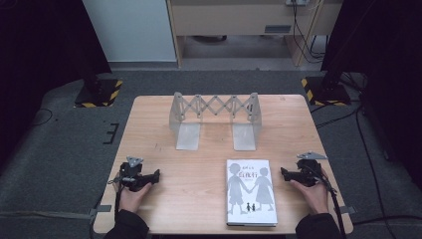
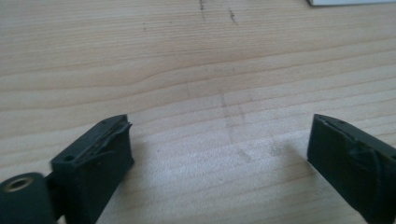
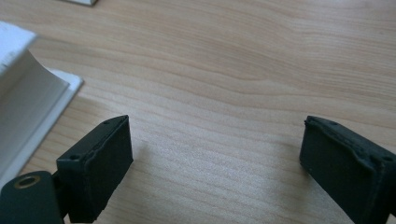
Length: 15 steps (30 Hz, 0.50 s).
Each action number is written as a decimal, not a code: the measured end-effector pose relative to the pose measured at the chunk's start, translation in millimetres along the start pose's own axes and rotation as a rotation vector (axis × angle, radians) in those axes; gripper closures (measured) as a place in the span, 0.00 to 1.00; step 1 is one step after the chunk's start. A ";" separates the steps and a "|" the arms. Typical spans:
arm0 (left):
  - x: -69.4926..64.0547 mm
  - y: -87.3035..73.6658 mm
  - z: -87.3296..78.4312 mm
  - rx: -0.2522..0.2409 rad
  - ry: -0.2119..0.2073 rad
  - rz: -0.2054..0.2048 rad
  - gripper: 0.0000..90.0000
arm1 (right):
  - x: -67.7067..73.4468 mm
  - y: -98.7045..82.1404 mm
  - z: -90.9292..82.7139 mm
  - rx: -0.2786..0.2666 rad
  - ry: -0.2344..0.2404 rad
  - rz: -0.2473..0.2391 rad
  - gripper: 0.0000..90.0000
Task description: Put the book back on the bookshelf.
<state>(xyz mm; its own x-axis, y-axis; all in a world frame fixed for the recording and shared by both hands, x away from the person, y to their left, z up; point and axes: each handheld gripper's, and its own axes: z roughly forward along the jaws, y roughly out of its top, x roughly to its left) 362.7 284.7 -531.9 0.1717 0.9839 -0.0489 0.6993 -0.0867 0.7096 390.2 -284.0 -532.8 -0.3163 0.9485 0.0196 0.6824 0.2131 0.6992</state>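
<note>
white book [image 1: 250, 191] flat, expandable book rack [image 1: 214, 119] empty

Wooden table [image 1: 209, 154] — book [image 1: 250, 191], folding rack [image 1: 215, 119]

Bookend rack [image 1: 215, 119]: grey metal, expandable scissor lattice, upright at 12 o'clock on the table, two flat feet pointing toward 6.
Table [image 1: 164, 144]: light wood, square.
Hazard-striped bases [image 1: 99, 92]: black-yellow, on grey carpet at 10 and 2 o'clock.
</note>
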 end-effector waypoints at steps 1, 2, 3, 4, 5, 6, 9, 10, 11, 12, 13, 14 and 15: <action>-0.5 0.1 -2.0 -0.009 -0.004 -0.010 0.10 | 0.2 0.5 -0.9 -0.009 0.000 0.001 0.11; -1.3 0.6 -4.1 -0.018 -0.002 -0.003 0.10 | 1.0 1.3 -2.4 -0.017 0.004 0.011 0.11; -3.4 1.2 -6.3 -0.026 -0.002 0.008 0.11 | 1.7 2.2 -4.3 -0.023 0.011 0.016 0.11; -5.6 1.6 -7.2 -0.031 -0.006 0.009 0.11 | 2.3 2.8 -6.2 -0.033 0.012 0.012 0.11; -7.6 1.9 -8.3 -0.033 -0.012 0.012 0.11 | 2.7 3.2 -7.5 -0.039 0.016 0.016 0.11; -9.7 2.1 -9.0 -0.035 -0.020 0.015 0.12 | 3.3 3.4 -8.7 -0.044 0.021 0.025 0.11; -16.0 2.1 -11.2 -0.042 -0.035 0.031 0.12 | 4.4 3.6 -13.0 -0.053 0.040 0.030 0.10; -17.7 2.3 -12.2 -0.045 -0.040 0.034 0.12 | 5.5 3.8 -14.8 -0.062 0.043 0.034 0.10; -19.5 2.3 -13.7 -0.054 -0.048 0.036 0.12 | 6.4 4.0 -17.2 -0.067 0.052 0.036 0.10; -20.3 2.3 -14.5 -0.056 -0.054 0.037 0.12 | 7.6 4.1 -19.5 -0.080 0.058 0.038 0.10; -21.6 2.2 -15.8 -0.061 -0.057 0.036 0.12 | 8.5 4.0 -21.1 -0.084 0.063 0.042 0.10; -22.5 1.9 -17.0 -0.068 -0.058 0.036 0.12 | 9.6 4.1 -23.1 -0.091 0.069 0.046 0.11; -23.5 1.7 -18.0 -0.073 -0.068 0.034 0.13 | 11.0 4.0 -25.1 -0.098 0.077 0.053 0.11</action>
<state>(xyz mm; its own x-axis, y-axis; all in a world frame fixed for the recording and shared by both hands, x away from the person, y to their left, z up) 347.3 264.2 -516.8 0.2427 0.9676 -0.0696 0.6401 -0.1058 0.7610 372.9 -278.6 -511.9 -0.3334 0.9363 0.1107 0.6328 0.1353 0.7624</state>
